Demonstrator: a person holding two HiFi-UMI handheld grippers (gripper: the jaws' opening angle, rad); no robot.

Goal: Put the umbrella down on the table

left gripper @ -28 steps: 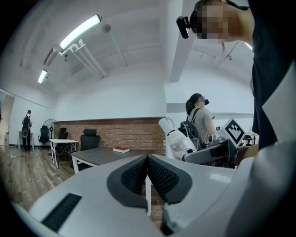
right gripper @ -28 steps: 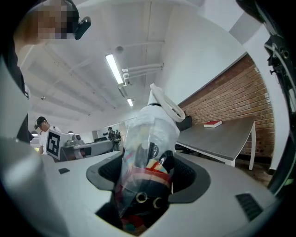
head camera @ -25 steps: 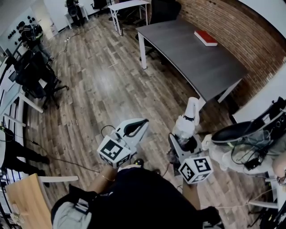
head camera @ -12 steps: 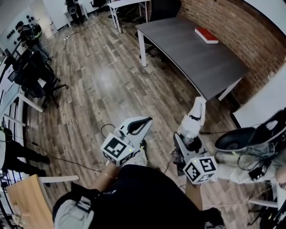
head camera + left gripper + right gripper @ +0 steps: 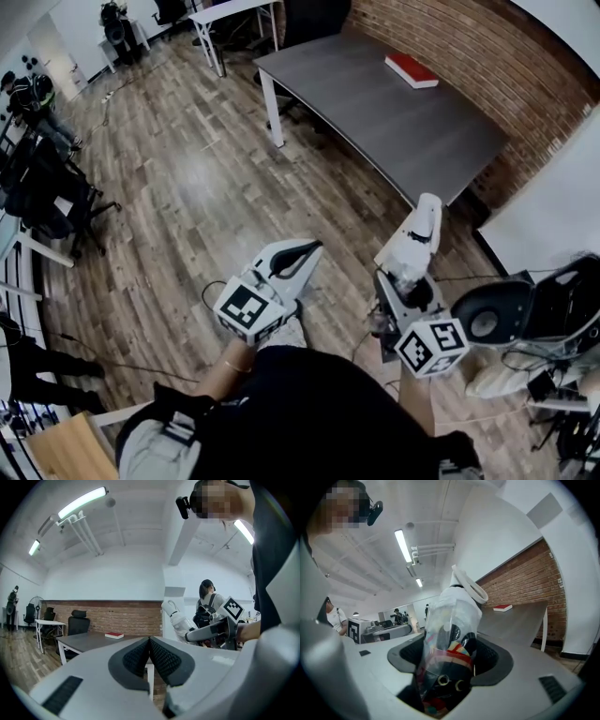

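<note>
**Folded umbrella held in the air, short of the grey worktop**

The right hand-held gripper (image 5: 405,281) pinches the umbrella (image 5: 417,239) near its lower end, with its dark ribbed pads (image 5: 494,656) pressed against either side. The umbrella is folded to a short, stubby cylinder. Its long axis runs out along the jaws. In the head view its white tip points up and away toward the near corner of the worktop (image 5: 394,122). It hangs over the floor (image 5: 187,197), just short of that corner and not touching the worktop.

In the right gripper view the umbrella (image 5: 452,634) leans a little to the right. A clear, crinkled plastic sleeve wraps it, and dark fabric with red, yellow and other coloured patches shows through. The upper part is white, and a pale loop (image 5: 471,585) sits at the top.

The left hand-held gripper (image 5: 292,261) is held beside the right one, apart from the umbrella. Its jaws are pressed together with nothing between them, and the ribbed black pads (image 5: 161,658) meet.

The worktop is a smooth, flat grey slab on white legs. On its far side, near the brick wall (image 5: 487,47), lies a red book (image 5: 411,70). The floor is wood plank. A black office chair (image 5: 492,314) stands just right of the right hand-held gripper.
</note>
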